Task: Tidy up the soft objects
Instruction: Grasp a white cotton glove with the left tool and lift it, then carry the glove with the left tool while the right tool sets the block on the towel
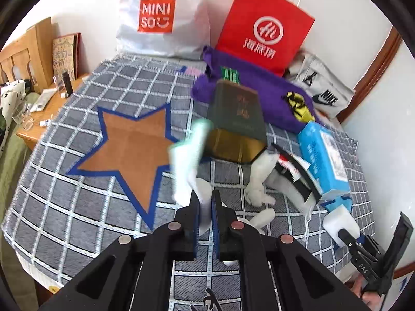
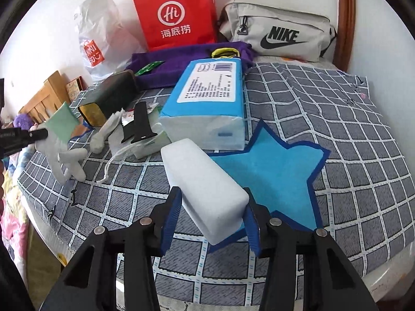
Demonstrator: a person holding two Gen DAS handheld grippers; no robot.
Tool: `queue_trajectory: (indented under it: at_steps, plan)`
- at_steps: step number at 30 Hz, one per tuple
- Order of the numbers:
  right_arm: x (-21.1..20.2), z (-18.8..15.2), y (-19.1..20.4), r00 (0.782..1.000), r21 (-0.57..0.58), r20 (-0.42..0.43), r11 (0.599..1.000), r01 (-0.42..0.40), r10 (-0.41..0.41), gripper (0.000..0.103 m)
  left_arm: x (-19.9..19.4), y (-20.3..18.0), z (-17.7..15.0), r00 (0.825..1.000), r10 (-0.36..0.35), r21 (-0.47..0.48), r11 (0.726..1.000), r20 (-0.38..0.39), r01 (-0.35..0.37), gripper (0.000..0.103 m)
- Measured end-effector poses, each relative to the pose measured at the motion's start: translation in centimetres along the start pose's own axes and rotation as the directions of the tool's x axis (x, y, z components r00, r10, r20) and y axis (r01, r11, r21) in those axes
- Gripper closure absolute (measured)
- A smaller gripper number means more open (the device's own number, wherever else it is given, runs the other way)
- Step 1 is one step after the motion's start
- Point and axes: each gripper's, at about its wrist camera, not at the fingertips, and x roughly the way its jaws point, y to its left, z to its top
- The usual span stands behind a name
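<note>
On the checked blanket (image 2: 324, 119) both star mats, orange (image 1: 129, 142) and blue (image 2: 272, 176), lie bare, so sorting seems barely begun: my right gripper (image 2: 210, 223) clamps the white sponge block (image 2: 205, 186) over the blue one, my left gripper (image 1: 206, 207) pinches a white glove (image 2: 64, 155) aloft.

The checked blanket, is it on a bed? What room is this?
Probably a bedroom. The checked blanket seems to cover a bed, a wooden headboard stands beside a bedside table, and shopping bags lean against the wall.
</note>
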Motion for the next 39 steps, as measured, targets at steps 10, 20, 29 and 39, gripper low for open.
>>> queue_trajectory:
  at_steps: [10,20,29,39]
  plan:
    - [0.0,-0.2,-0.1,1.000,-0.013,-0.006,1.000,0.000,0.000,0.057,5.3,-2.8,-1.8,0.993,0.070,0.135,0.989,-0.096,-0.057,0.035]
    - [0.2,0.0,-0.1,1.000,0.003,0.009,1.000,0.002,-0.002,0.058,5.5,-1.6,-1.9,0.996,0.054,0.104,0.994,-0.065,-0.047,0.088]
    - [-1.7,1.2,0.4,1.000,-0.025,0.027,1.000,-0.008,0.008,0.060,2.5,-1.7,-1.0,0.997,0.069,0.105,0.992,-0.027,-0.066,0.089]
    - [-4.3,3.0,1.0,0.994,-0.019,0.075,0.997,-0.076,0.077,0.059,-0.9,-1.5,0.9,0.999,0.030,0.054,0.998,0.021,-0.032,0.089]
